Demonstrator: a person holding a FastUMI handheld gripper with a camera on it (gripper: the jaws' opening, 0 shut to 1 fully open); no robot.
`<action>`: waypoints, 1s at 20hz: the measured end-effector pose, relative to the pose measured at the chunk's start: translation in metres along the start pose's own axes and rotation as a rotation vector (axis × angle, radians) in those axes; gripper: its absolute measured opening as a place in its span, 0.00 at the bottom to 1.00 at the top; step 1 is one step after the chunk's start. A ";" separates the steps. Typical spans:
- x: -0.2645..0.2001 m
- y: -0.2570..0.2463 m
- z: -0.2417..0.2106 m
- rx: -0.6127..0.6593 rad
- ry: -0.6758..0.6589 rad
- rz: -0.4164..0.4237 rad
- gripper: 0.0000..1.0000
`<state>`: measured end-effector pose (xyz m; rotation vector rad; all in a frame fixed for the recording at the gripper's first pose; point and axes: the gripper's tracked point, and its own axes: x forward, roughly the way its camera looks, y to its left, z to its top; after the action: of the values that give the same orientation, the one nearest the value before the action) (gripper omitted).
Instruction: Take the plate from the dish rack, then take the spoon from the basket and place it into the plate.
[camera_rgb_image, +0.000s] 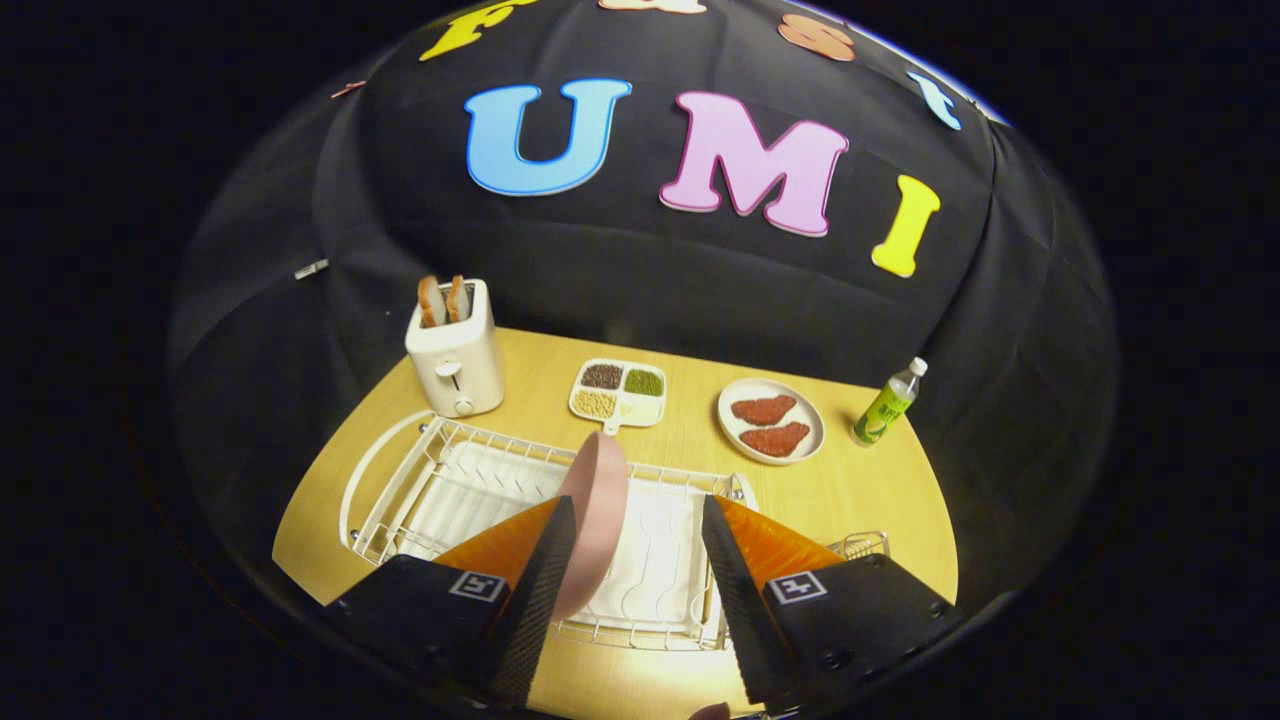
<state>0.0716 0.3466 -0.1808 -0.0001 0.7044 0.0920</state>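
Observation:
A pink plate (597, 490) stands on its edge in the white wire dish rack (440, 470) on the wooden table. My gripper (638, 508) hovers over the rack, open, with the fingers wide apart. The plate sits between them, close against the left finger (545, 560), and a wide gap separates it from the right finger (735, 570). Behind the right finger, a corner of a small wire basket (862, 545) pokes out beside the rack; its contents are hidden.
Beyond the rack stand a white toaster (455, 365) with two slices of toast, a divided dish of beans (618, 392), a white plate with two pieces of meat (770, 420) and a green bottle (888, 403). The table's front edge lies just below the rack.

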 end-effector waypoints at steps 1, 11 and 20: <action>0.008 0.003 -0.005 -0.004 0.018 -0.019 0.75; 0.036 0.010 -0.017 -0.026 0.114 -0.227 0.21; 0.060 0.006 0.011 -0.257 0.205 -0.198 0.09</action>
<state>0.1239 0.3578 -0.2107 -0.3286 0.8899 -0.0086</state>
